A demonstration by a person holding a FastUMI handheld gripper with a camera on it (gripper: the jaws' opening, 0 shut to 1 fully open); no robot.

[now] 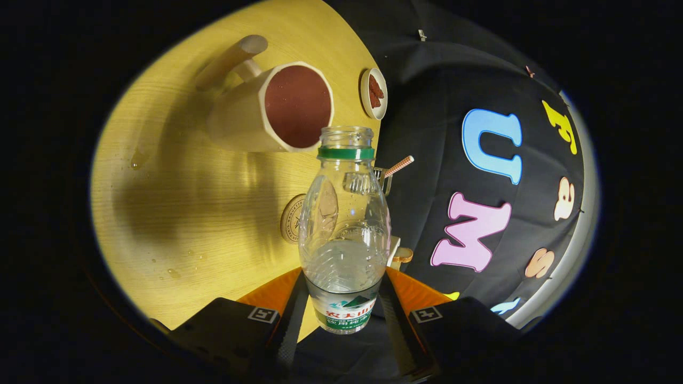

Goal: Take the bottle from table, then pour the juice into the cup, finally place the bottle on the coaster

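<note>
- Bottle (pixel 344 229): clear plastic, green neck ring, no cap, label low on the body. We find it clamped between the jaws of the gripper (pixel 343 320), one finger pressing each side of the lower body. It is lifted off the table (pixel 176 213) and tipped with the whole view, mouth leading toward the cup.
- Contents of bottle: clear liquid fills only the lower part; the upper body is empty. We cannot tell how much, if any, has gone into the cup.
- Cup (pixel 272 112): pale, faceted, with a handle, standing on the table just beyond the bottle mouth. Its inside reads dark reddish; we cannot say whether that is lining or liquid.
- No stream shows between bottle mouth and cup rim.
- Coaster (pixel 291 218): round, wooden, printed, lying on the table behind the bottle's shoulder and partly hidden by it. Nothing rests on it.
- Water drops (pixel 173 272): a few scattered on the table surface.
- Small dish (pixel 373 93): round, with something reddish-brown in it, near the table edge beyond the cup. Not part of the task.
- Striped straw (pixel 399 166): pokes out behind the bottle neck.
- Progress, as we judge it: taking the bottle is done; the pour is either in hand or just finished; setting the bottle on the coaster is left.
</note>
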